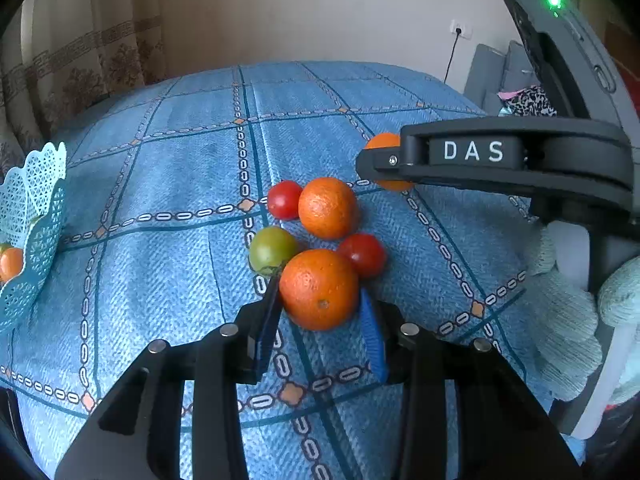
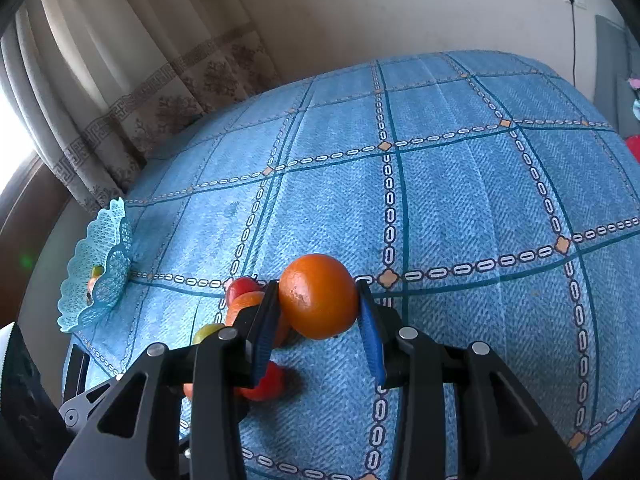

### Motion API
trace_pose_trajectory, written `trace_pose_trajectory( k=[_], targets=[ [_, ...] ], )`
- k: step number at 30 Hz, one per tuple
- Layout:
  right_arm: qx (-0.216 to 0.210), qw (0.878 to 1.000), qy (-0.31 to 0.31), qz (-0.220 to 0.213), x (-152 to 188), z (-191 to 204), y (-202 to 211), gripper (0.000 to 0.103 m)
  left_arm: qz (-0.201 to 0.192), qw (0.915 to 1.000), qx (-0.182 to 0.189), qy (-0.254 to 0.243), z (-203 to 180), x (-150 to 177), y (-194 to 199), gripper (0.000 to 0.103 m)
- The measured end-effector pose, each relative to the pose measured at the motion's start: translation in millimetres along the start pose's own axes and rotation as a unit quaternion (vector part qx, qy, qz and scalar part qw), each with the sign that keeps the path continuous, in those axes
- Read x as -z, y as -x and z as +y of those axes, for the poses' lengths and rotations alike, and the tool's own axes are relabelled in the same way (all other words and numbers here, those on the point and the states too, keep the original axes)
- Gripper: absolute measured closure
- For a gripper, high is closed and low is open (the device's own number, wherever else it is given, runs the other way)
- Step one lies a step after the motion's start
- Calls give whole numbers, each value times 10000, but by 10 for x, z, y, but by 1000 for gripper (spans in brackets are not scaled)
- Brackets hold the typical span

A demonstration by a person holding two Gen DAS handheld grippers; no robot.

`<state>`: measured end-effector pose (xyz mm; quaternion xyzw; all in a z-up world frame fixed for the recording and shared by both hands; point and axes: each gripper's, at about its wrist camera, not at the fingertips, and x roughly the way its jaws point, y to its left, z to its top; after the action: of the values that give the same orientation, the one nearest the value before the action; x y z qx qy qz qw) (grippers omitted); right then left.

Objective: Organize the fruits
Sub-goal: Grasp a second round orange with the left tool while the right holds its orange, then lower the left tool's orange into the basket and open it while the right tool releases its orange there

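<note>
Between your left gripper [image 1: 322,316] pads you are bracketing an orange [image 1: 319,289], jaws just wide of it, the contact hard to tell; your right gripper [image 2: 320,320] is pinching another orange [image 2: 318,296], seemingly clear of the cloth. Beside them a third orange [image 1: 327,207], two red tomatoes [image 1: 284,199] and a green tomato [image 1: 272,249] are still sitting clustered on the blue tablecloth [image 1: 168,168]. Well off left, the lace basket [image 1: 34,216] is holding only a little fruit, so you are early on, I'd judge.

Five fruits clustered on the cloth: two oranges [image 1: 327,208], two red tomatoes [image 1: 284,199], one green tomato [image 1: 272,250], sixth orange [image 2: 318,296] apart, lace basket [image 1: 32,216] at left edge holding fruit
</note>
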<state>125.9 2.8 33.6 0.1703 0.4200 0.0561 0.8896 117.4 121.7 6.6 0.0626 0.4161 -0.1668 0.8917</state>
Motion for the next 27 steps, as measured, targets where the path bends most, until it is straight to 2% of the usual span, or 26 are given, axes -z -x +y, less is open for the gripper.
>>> trace_pose_trajectory(
  k=[8, 21, 27],
  targets=[
    [-46, 9999, 65, -65, 2, 66, 72, 65, -173, 9998, -19, 126, 190, 38, 191, 64],
    [-264, 9988, 408, -83, 13, 476, 111, 65, -698, 9916, -782, 756, 906, 24, 737, 64],
    [-346, 9975, 616, -55, 16, 713, 94, 65, -872, 9858, -892, 1123, 1264, 14, 919, 64]
  ],
)
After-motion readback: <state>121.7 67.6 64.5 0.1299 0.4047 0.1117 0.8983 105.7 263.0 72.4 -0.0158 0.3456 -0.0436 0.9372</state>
